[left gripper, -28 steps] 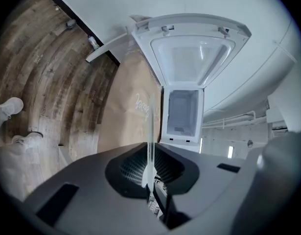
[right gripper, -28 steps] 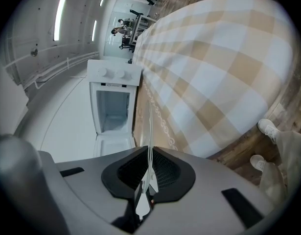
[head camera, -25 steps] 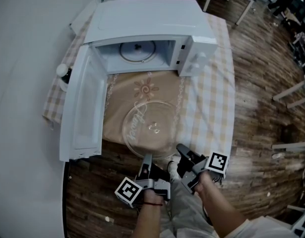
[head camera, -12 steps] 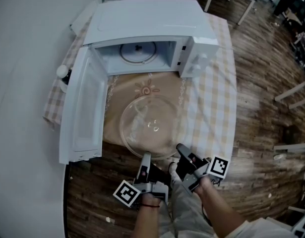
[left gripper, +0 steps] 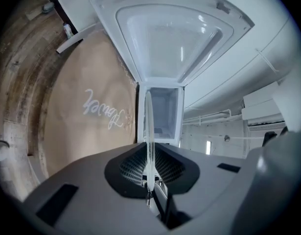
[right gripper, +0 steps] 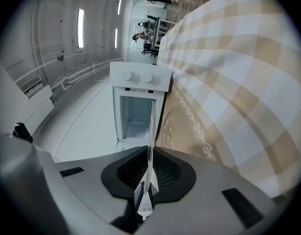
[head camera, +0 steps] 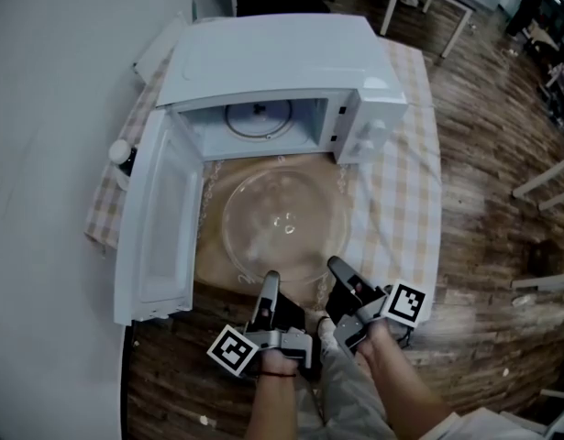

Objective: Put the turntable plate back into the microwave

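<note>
the left claw [head camera: 270, 280] was clamped narrow on the near rim of the glass turntable plate [head camera: 283, 223]. in the left gripper view the rim ran edge-on straight between its ribbed pads. the right claw [head camera: 336, 265] gripped the same near rim just beside it, its jaws likewise almost together with only the thin glass between them. the rest of the plate reached forward from both claws, roughly level. it looked to be lifted clear of the tan mat [head camera: 211, 257] below, though the glass made that hard to be sure of.

straight ahead of the claws, beyond the plate's far edge, stood the microwave [head camera: 272, 58]. its cavity [head camera: 311, 110] faced them. its door [head camera: 162, 218] was swung fully open, ahead and to the left of the left claw. inside, the roller ring [head camera: 259, 117] lay bare on the cavity floor with nothing on it. the checked cloth [head camera: 396, 204] spread out to the right of the right claw.

as for progress, the picking up looked done, and the plate was lined up with the opening, its far edge near the sill. what remained was the main part. the plate had yet to pass through the opening, settle centred on the ring and be let go by both claws. the task was perhaps near its midpoint.
</note>
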Available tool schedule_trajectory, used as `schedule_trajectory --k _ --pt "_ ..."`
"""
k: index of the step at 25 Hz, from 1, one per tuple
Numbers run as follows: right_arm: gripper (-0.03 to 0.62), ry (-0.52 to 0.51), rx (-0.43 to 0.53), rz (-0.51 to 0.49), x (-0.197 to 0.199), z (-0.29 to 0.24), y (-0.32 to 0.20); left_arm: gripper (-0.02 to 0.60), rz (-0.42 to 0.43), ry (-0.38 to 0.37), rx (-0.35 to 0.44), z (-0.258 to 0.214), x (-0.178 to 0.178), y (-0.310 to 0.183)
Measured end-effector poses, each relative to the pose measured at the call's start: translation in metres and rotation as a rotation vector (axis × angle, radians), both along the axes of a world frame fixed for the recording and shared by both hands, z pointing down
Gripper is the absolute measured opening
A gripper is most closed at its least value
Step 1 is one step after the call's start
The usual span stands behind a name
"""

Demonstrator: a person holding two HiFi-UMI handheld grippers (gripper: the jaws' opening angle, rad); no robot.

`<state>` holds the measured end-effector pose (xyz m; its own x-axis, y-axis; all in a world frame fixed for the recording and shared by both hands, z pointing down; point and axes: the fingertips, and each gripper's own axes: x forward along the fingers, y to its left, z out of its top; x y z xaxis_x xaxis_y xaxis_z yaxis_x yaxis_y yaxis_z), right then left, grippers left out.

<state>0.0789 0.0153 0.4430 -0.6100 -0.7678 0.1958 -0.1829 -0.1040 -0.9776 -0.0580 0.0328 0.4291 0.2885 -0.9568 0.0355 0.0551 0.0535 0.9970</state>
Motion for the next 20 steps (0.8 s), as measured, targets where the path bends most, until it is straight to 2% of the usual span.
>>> schedule_trajectory --k 10,20 --pt "0.048 0.017 0.054 0.015 -0.007 -0.015 -0.07 0.035 -0.017 -0.013 0.073 -0.014 -0.006 -0.068" --pt "0.049 -0.009 0.07 0.009 -0.014 -0.018 -0.099 0.038 -0.037 -0.021 0.094 -0.016 -0.011 -0.094"
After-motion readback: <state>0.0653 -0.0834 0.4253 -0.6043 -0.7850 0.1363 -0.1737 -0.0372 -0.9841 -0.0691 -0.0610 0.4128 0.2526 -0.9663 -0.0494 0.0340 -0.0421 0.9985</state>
